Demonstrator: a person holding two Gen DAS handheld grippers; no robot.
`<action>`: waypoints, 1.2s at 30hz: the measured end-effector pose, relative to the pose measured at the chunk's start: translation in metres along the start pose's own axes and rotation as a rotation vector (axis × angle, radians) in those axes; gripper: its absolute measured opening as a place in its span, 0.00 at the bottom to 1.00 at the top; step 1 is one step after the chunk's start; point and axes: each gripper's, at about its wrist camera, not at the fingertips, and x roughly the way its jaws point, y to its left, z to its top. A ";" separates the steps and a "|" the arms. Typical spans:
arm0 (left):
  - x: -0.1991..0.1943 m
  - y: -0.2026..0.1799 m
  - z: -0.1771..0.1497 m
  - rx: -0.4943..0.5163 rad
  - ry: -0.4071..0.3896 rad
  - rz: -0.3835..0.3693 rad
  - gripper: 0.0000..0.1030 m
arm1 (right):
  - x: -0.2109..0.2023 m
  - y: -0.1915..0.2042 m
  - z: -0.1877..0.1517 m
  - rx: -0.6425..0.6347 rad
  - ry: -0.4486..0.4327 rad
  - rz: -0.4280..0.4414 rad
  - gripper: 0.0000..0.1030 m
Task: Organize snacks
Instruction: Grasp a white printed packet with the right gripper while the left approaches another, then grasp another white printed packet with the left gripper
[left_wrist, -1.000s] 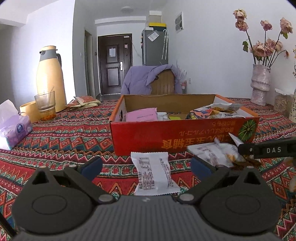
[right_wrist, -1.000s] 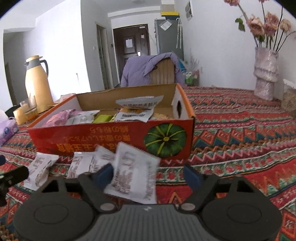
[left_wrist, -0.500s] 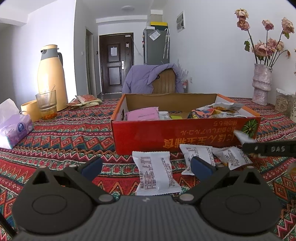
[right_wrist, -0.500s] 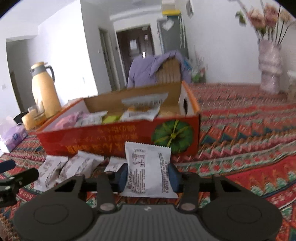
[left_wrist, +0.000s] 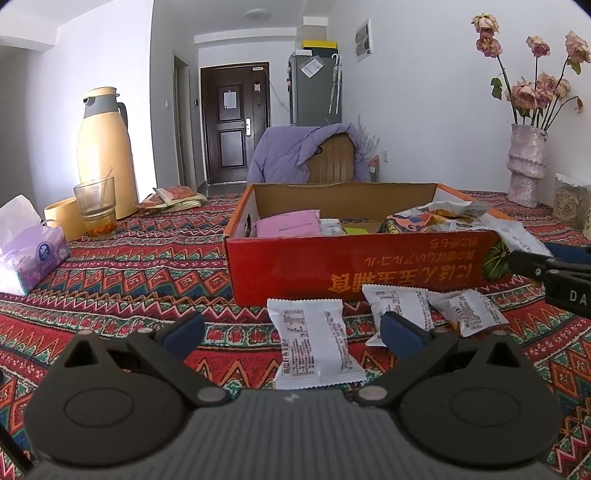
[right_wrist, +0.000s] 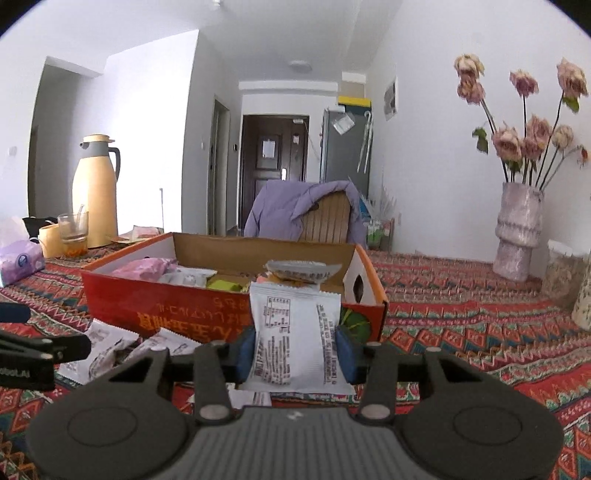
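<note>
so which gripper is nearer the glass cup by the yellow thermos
Left. The left gripper hovers open before the red cardboard box's left half, the side toward the glass cup. The right gripper, clamping a white snack packet, is by the far corner.

Table covered by a red zigzag-patterned cloth (left_wrist: 147, 266). Far left corner: tall yellow thermos jug (left_wrist: 105, 155) with grey collar, a glass (left_wrist: 96, 210) with straws just in front of it, a yellow cup (left_wrist: 62, 221) beside the glass. Purple tissue pack (left_wrist: 31, 251) at the left edge, tissue sticking up. Right side: pale textured vase (left_wrist: 526, 166) with dried pink roses (left_wrist: 535, 85). Behind the table, a wooden chair (left_wrist: 332, 162) with a purple jacket (left_wrist: 291, 151) draped over it. Background: dark door (left_wrist: 232, 122), grey fridge (left_wrist: 314, 88) with a yellow box on top.
</note>
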 end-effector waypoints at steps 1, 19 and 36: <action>0.001 0.000 0.000 -0.001 0.004 0.007 1.00 | -0.003 0.002 0.000 -0.011 -0.011 -0.001 0.43; 0.058 -0.009 0.011 0.006 0.269 0.082 1.00 | -0.006 -0.002 -0.001 0.011 -0.037 0.019 0.43; 0.059 0.001 0.011 -0.050 0.270 0.032 0.82 | -0.007 -0.001 -0.001 0.002 -0.040 0.024 0.44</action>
